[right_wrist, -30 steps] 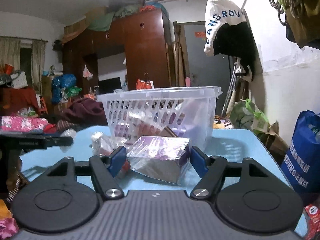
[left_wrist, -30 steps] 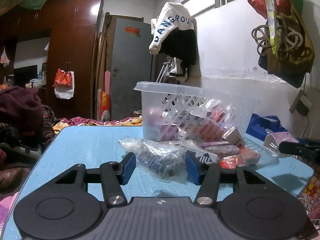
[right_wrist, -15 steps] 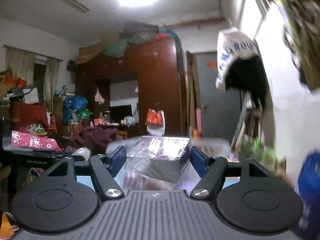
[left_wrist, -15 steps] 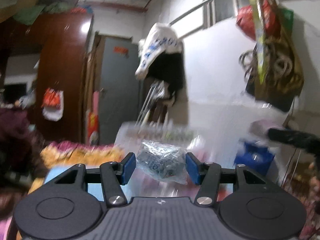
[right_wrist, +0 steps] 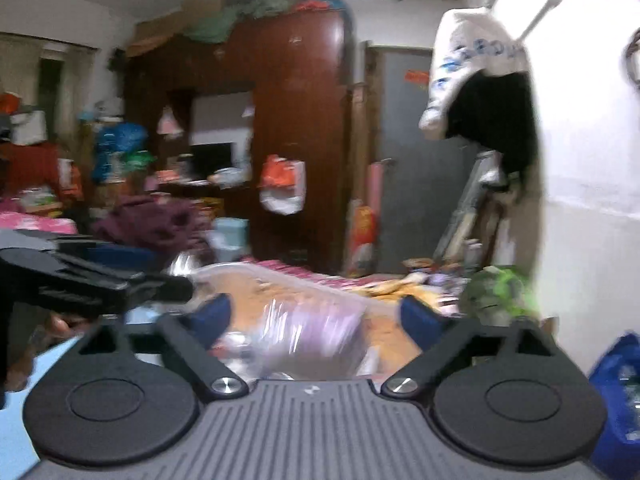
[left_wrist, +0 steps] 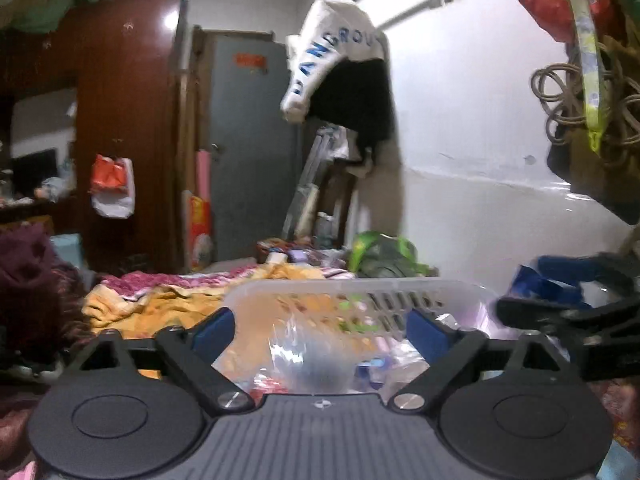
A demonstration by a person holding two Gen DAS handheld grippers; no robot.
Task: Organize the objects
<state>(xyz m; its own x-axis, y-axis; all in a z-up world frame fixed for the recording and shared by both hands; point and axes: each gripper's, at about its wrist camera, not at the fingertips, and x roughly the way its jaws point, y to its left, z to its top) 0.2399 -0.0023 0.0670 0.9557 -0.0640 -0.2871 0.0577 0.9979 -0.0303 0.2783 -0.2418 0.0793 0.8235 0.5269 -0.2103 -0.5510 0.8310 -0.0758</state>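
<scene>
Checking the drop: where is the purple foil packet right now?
In the right wrist view, the purple foil packet sits blurred between the open jaws, over the clear basket.

Left gripper (left_wrist: 320,326): jaws have just been opening and are now standing wide, blue pads (left_wrist: 212,328) well apart, gripping nothing, pointing slightly downward. Right gripper (right_wrist: 316,316): jaws likewise have just been opening, pads (right_wrist: 416,316) spread wide and pressing on nothing. Each gripper is showing at the edge of the other's view, side by side. A hand (right_wrist: 60,326) is showing under the left gripper's body.
</scene>
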